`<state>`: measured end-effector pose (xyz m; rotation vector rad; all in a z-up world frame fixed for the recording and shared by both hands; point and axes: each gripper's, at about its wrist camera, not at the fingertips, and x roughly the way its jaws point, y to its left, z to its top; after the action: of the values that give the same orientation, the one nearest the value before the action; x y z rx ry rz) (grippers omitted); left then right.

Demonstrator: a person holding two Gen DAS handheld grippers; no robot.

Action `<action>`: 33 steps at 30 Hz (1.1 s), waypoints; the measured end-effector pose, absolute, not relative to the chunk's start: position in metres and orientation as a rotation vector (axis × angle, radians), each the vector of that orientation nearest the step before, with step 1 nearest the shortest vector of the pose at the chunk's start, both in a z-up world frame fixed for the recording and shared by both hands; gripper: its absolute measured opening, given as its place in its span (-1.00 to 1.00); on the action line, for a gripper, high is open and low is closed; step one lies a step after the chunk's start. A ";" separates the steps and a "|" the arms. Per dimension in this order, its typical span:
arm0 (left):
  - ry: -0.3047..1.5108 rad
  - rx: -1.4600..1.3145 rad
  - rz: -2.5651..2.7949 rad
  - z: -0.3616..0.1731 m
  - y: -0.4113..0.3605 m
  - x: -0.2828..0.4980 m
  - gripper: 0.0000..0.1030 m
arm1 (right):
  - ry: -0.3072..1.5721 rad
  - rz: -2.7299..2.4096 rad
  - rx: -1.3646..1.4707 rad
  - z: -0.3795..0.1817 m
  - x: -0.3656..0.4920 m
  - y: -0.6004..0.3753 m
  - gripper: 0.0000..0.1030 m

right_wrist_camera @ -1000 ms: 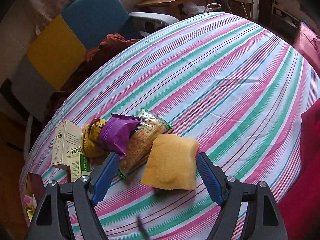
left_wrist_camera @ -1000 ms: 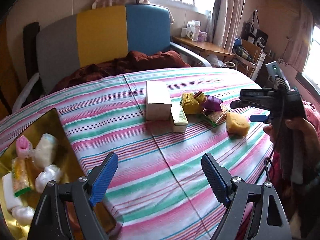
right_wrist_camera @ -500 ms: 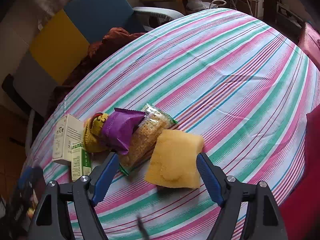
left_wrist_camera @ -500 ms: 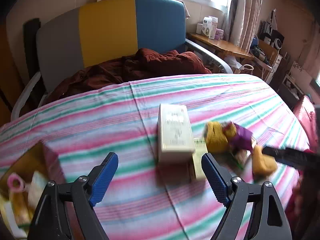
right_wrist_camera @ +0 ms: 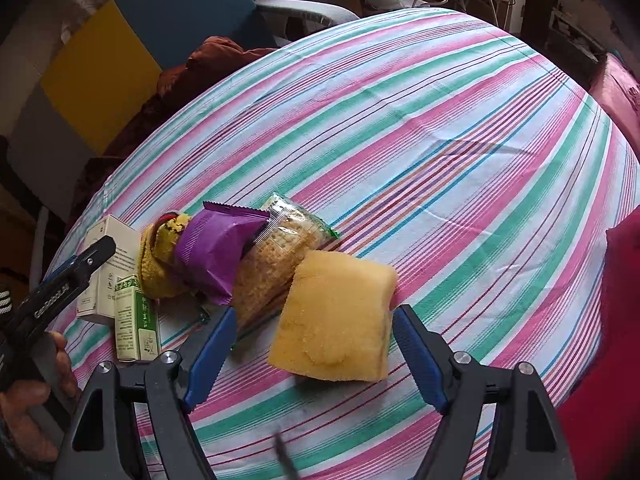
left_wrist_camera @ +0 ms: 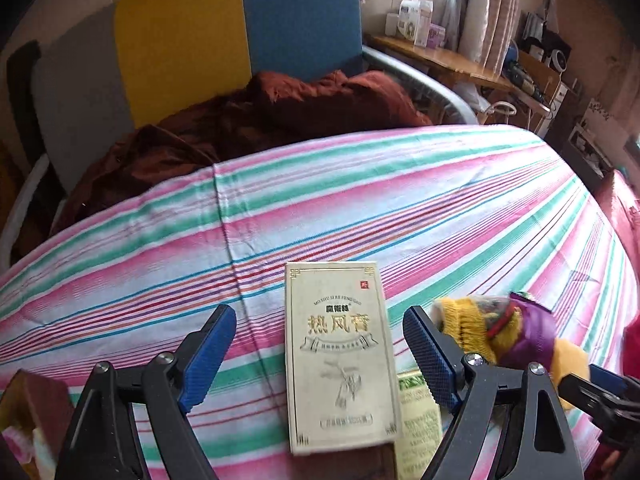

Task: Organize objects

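On striped cloth (left_wrist_camera: 440,200), white box (left_wrist_camera: 340,360) lies between wide left fingers (left_wrist_camera: 208,356); sponge (right_wrist_camera: 336,320) between wide right fingers (right_wrist_camera: 416,348).

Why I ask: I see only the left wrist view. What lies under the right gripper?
Observer: A yellow sponge, lying between the fingers of the open right gripper, not gripped.
Operator: Anything against it?
Observer: A cracker pack appears to touch its left edge.
Operator: And on the crackers?
Observer: A purple packet lies across them.
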<state>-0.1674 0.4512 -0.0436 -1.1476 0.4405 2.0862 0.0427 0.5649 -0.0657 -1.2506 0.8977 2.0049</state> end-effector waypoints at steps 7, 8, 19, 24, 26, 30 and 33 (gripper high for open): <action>0.329 -1.221 2.019 -0.056 0.441 -0.181 0.21 | 0.897 1.955 -1.290 -0.077 0.038 0.572 0.54; 0.312 -1.220 2.011 -0.054 0.438 -0.179 0.15 | 0.904 1.951 -1.298 -0.079 0.038 0.573 0.48; 0.368 -1.213 2.035 -0.050 0.385 -0.136 0.00 | 0.790 1.926 -1.363 -0.084 0.033 0.567 0.15; 0.370 -1.214 1.999 -0.049 0.359 -0.097 0.00 | 0.782 1.930 -1.367 -0.083 0.036 0.567 0.14; 0.367 -1.202 1.991 -0.048 0.351 -0.078 0.00 | 0.782 1.945 -1.372 -0.082 0.036 0.565 0.13; 0.370 -1.166 1.989 -0.051 0.340 -0.043 0.02 | 0.759 1.952 -1.386 -0.083 0.037 0.563 0.12; 0.383 -1.181 1.978 -0.063 0.346 -0.035 0.02 | 0.756 1.951 -1.387 -0.083 0.040 0.563 0.12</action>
<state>-0.0346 0.3461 -0.0632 -1.1806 0.3828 1.9779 0.0396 0.5633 -0.0827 -1.3865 0.7562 1.9508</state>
